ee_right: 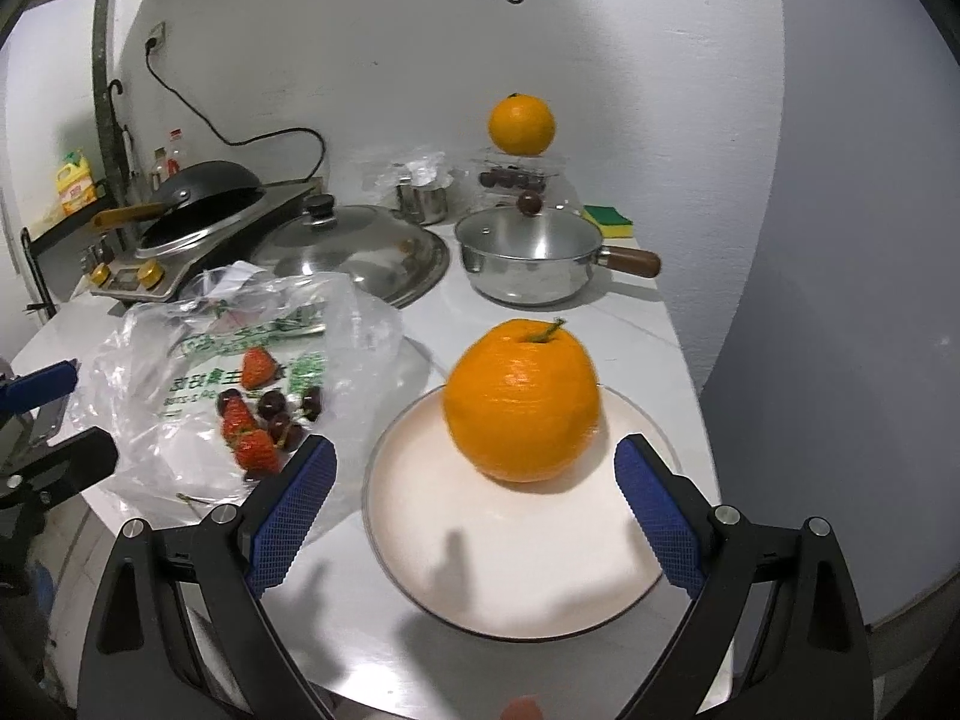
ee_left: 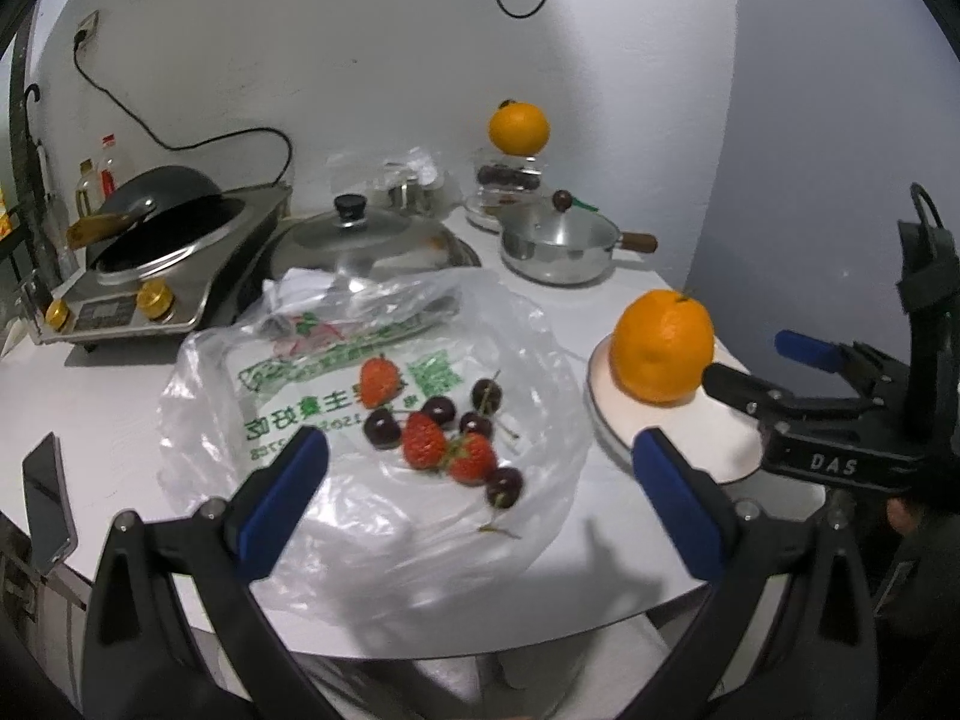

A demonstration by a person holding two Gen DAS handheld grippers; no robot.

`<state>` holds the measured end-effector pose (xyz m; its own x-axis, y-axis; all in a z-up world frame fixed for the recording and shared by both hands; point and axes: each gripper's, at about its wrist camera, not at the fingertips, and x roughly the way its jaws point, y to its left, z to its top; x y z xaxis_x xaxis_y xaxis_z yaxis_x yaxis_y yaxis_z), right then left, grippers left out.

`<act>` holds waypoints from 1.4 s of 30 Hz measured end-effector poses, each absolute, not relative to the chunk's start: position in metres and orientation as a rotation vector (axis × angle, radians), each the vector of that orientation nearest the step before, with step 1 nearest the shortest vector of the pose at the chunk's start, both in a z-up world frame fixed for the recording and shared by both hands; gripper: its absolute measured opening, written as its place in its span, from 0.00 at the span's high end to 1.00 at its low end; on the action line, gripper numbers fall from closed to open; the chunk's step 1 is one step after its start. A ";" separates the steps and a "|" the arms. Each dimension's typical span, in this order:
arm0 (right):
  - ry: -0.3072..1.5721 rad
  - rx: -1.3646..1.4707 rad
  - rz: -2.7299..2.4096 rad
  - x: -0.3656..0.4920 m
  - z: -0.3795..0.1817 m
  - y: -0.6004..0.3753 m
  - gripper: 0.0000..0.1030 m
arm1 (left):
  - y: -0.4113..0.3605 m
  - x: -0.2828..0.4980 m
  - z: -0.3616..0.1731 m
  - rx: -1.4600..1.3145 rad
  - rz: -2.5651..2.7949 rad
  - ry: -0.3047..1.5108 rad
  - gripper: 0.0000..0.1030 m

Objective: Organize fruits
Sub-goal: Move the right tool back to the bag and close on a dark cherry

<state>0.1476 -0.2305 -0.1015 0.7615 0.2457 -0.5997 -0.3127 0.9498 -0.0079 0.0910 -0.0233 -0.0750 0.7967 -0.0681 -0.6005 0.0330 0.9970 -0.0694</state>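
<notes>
White tabletop against a grey wall is carrying cookware at the back and the fruit in front. I am holding my left gripper [ee_left: 480, 483] with its jaws spread wide and empty above the plastic bag [ee_left: 312, 396], where strawberries [ee_left: 424, 439] and cherries [ee_left: 438, 409] are lying loose. My right gripper [ee_right: 474, 495] is likewise gaping, empty, just short of the orange [ee_right: 521, 399] sitting on the plate [ee_right: 510, 570]. I am judging the orange firm and fairly heavy, with a smooth rind that could roll; I would be pinching it across its widest middle. The strawberries look soft and easily bruised, needing a light squeeze at the shoulders, while the cherries are small, glossy and likely to slip
</notes>
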 end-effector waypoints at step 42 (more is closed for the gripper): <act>0.838 -0.272 0.555 0.160 -0.177 -0.085 0.48 | 0.076 0.080 -0.127 -0.195 0.018 0.708 0.01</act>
